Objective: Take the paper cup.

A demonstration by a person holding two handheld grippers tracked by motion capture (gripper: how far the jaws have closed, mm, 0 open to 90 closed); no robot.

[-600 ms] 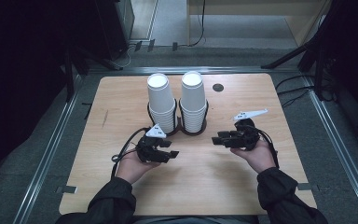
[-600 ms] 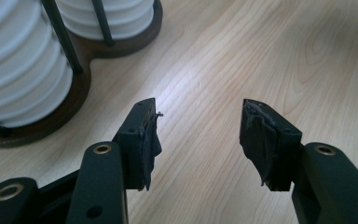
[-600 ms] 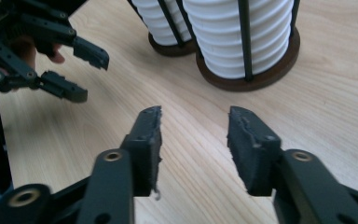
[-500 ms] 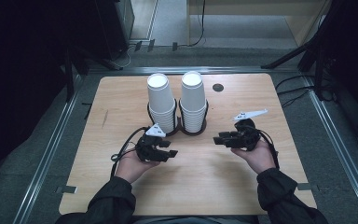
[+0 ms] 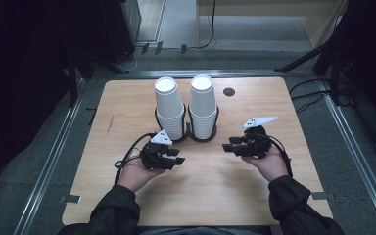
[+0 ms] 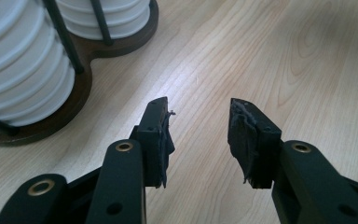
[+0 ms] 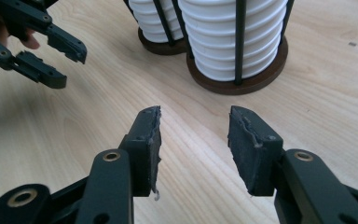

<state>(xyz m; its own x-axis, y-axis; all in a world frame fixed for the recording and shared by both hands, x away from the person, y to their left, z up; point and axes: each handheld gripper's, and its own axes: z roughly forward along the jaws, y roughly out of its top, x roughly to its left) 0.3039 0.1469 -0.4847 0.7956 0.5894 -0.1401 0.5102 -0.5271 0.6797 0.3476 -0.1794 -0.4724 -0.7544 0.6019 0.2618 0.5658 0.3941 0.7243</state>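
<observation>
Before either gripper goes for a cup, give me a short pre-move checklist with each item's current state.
1. Left gripper jaws apart and holding nothing: ok.
2. Right gripper jaws apart and holding nothing: ok.
3. Both cup stacks, left stack and right stack, upright inside the holder: ok.
4. Bare table between each gripper and the holder: ok.
5. Pads sound: not ok, edges look frayed.
6. Top cups loose enough to lift off singly: cannot tell.
</observation>
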